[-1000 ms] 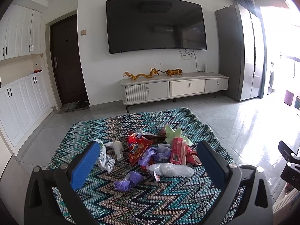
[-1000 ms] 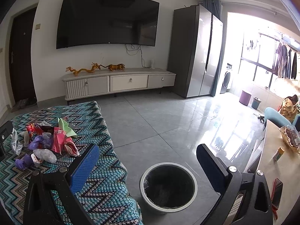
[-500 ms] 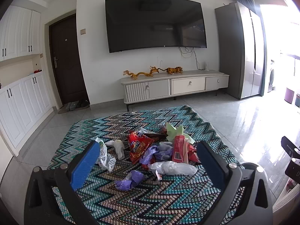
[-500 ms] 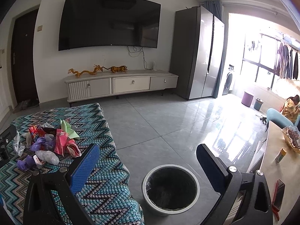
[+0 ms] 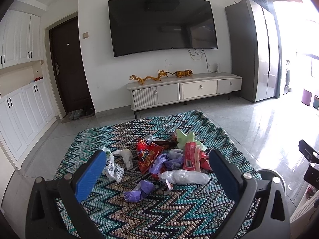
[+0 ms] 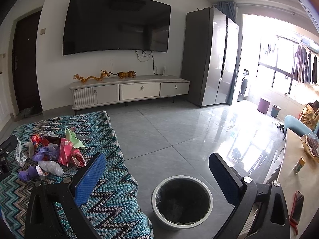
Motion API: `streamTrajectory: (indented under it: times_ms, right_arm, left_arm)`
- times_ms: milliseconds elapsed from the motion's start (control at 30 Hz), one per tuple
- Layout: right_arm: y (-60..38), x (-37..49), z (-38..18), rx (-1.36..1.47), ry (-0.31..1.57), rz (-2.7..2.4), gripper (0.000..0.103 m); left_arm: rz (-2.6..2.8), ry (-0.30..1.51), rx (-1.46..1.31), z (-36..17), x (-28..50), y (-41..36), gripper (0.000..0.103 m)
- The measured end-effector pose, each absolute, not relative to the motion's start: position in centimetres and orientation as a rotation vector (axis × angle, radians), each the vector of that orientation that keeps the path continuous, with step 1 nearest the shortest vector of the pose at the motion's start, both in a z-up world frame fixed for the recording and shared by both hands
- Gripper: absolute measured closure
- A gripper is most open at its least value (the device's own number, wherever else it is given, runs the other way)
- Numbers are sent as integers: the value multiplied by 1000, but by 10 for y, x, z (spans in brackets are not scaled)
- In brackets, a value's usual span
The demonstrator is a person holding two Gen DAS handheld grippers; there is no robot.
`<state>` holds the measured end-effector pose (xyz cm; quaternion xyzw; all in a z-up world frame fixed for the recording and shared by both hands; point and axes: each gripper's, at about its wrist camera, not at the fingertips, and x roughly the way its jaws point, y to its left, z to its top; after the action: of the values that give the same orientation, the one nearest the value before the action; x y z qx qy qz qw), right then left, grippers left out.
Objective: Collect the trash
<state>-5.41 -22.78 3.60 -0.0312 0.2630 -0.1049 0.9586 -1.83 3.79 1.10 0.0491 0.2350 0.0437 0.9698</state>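
A heap of trash lies on a zigzag-patterned cloth [image 5: 179, 215]: a red snack bag [image 5: 146, 155], a pink wrapper [image 5: 190, 156], green paper [image 5: 185, 138], purple plastic [image 5: 137, 192], a clear plastic bag [image 5: 185, 177] and a white printed bag [image 5: 112, 167]. My left gripper [image 5: 157, 169] stands open just short of the heap, nothing between its blue pads. My right gripper [image 6: 157, 171] is open and empty, above a round white bin [image 6: 181, 200] with a black liner on the floor. The same heap [image 6: 51, 151] shows at the left of the right wrist view.
A TV cabinet [image 5: 183, 89] stands against the far wall under a wall-mounted screen. A tall fridge [image 6: 211, 57] is at the right. A pale table [image 6: 299, 177] with a phone and a small bottle sits at the right edge. A person [image 6: 310, 113] sits far right.
Both views have shifted slightly. The trash heap sits a little higher and further right in the right wrist view. Both grippers stay open and empty.
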Motion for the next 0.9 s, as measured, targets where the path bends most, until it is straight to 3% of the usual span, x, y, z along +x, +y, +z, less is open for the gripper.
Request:
streamTrajectory:
  times_ms: [900]
  right_arm:
    - [-234,-56,39,-28,517,-175,0]
  left_arm:
    - [90,477,52,26,-17,68,0]
